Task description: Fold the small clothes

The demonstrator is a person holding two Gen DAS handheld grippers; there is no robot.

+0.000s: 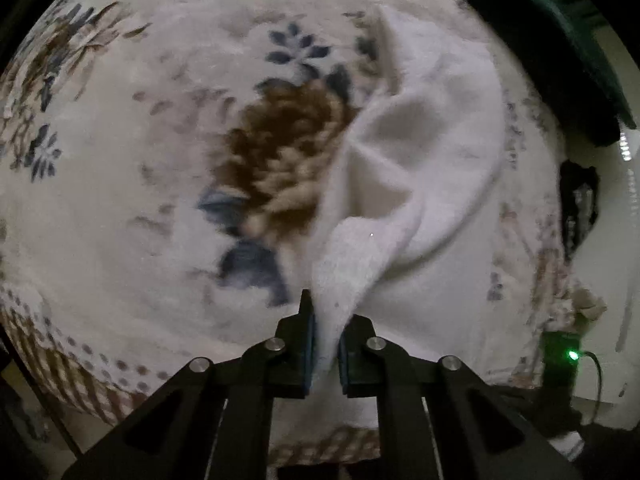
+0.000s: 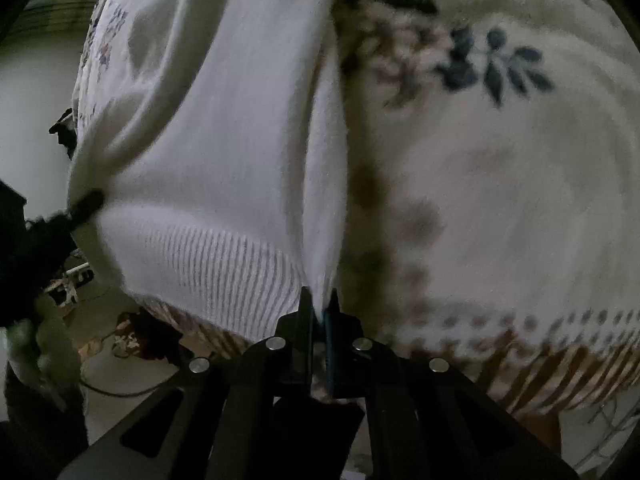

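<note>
Dim room, perhaps blurred floral blanket

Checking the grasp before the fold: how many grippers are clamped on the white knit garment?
2. The left gripper pinches a bunched edge of the white knit garment; the right gripper pinches its edge beside the ribbed hem.

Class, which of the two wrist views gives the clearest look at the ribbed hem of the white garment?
The right wrist view: the ribbed hem of the white garment runs in plain sight up to the right tongs. The left wrist view shows only bunched white cloth rising from the left tongs, with no ribbing visible.
</note>
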